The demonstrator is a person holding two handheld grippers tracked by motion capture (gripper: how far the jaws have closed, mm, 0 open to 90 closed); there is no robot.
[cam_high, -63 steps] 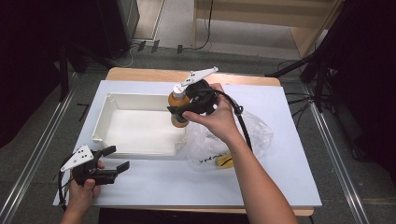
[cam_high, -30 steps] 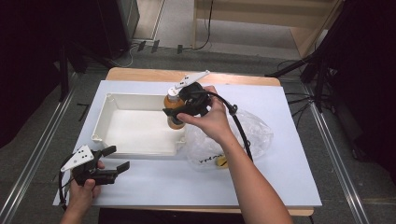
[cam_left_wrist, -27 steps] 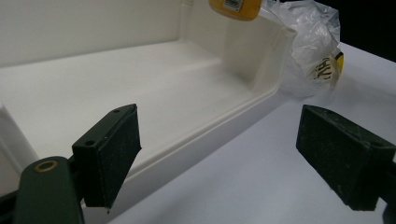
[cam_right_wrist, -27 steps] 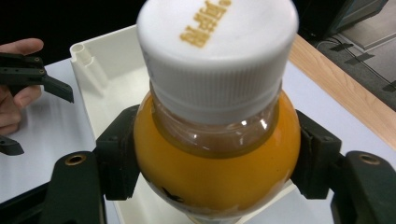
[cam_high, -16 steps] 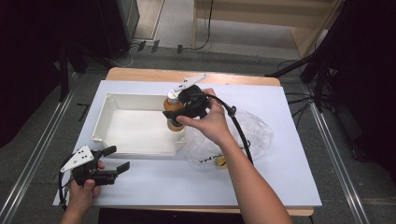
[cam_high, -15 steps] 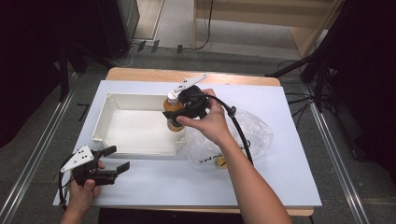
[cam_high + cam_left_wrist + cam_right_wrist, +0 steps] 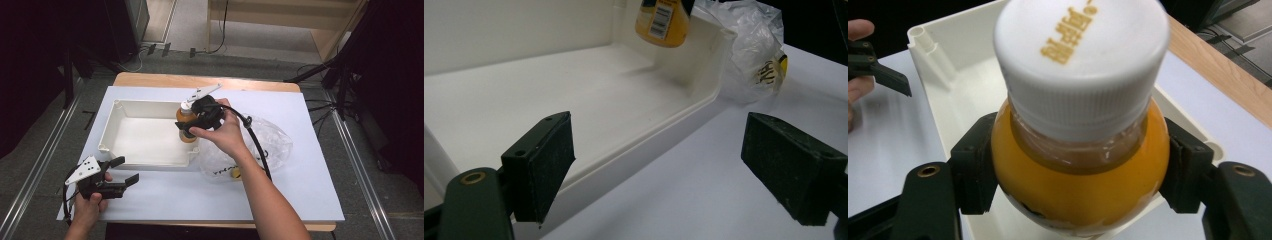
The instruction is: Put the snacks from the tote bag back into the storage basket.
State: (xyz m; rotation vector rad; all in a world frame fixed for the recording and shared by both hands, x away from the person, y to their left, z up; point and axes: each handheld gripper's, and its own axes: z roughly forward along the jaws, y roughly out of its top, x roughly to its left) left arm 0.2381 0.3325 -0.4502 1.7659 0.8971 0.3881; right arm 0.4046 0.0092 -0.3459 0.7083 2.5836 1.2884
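Observation:
An orange bottle (image 7: 186, 121) with a white cap hangs just above the right end of the white tray (image 7: 145, 103), near its right wall. My right gripper (image 7: 188, 128) is shut on the bottle's body, a black pad pressing each side of the bottle (image 7: 1080, 170) below the cap. The left gripper (image 7: 126, 170) rests at the table's front left corner in a hand, its jaws wide open with nothing between them. In the left gripper view its pads (image 7: 541, 165) point at the tray's front wall (image 7: 649, 145), with the bottle (image 7: 661, 22) hanging beyond.
A crumpled clear plastic bag (image 7: 270, 142) with something yellow inside lies just right of the tray. The bag (image 7: 749, 60) sits against the tray's corner. White paper covers the wooden table (image 7: 300, 200). A black cable trails from the right gripper along the forearm.
My right gripper has carried the bottle slightly left and lower, into the tray's right end. The left gripper has stayed where it was.

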